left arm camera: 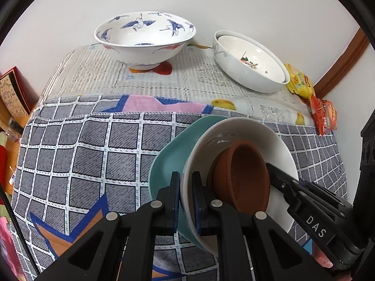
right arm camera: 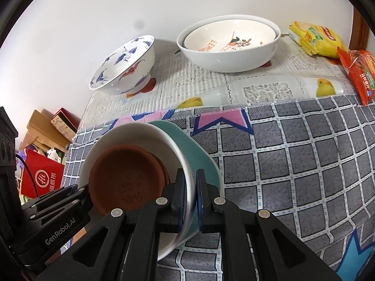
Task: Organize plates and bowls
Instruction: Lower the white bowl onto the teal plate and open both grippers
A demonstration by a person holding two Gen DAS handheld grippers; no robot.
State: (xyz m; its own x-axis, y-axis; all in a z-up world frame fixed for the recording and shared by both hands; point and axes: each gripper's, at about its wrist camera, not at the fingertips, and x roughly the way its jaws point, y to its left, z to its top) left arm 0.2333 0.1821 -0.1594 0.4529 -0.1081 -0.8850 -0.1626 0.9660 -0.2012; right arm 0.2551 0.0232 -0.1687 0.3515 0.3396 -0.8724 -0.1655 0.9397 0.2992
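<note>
Stack: a teal plate (left arm camera: 164, 161) under a white plate (left arm camera: 276, 145), with brown saucers (left arm camera: 243, 175) on top, carried low over the checked cloth (left arm camera: 82, 154)
Left gripper (left arm camera: 186, 201): clamped on the stack's rim, pinching the teal and white plates together
Right gripper (right arm camera: 195, 199): clamped the same way on the opposite rim
Why two grips: likely so the tilted pile stays balanced and the saucers don't slide
Crane bowl (left arm camera: 144, 38): stands alone at the back of the surface by the wall
Nested bowls (right arm camera: 228, 43): already stacked, back right, beside the snack packs (right arm camera: 316, 38)
Surface: fruit-print cover (right arm camera: 234, 84) behind, checked cloth in front
Room: white wall, boxes and a red bag (right arm camera: 42, 178) off the left edge
</note>
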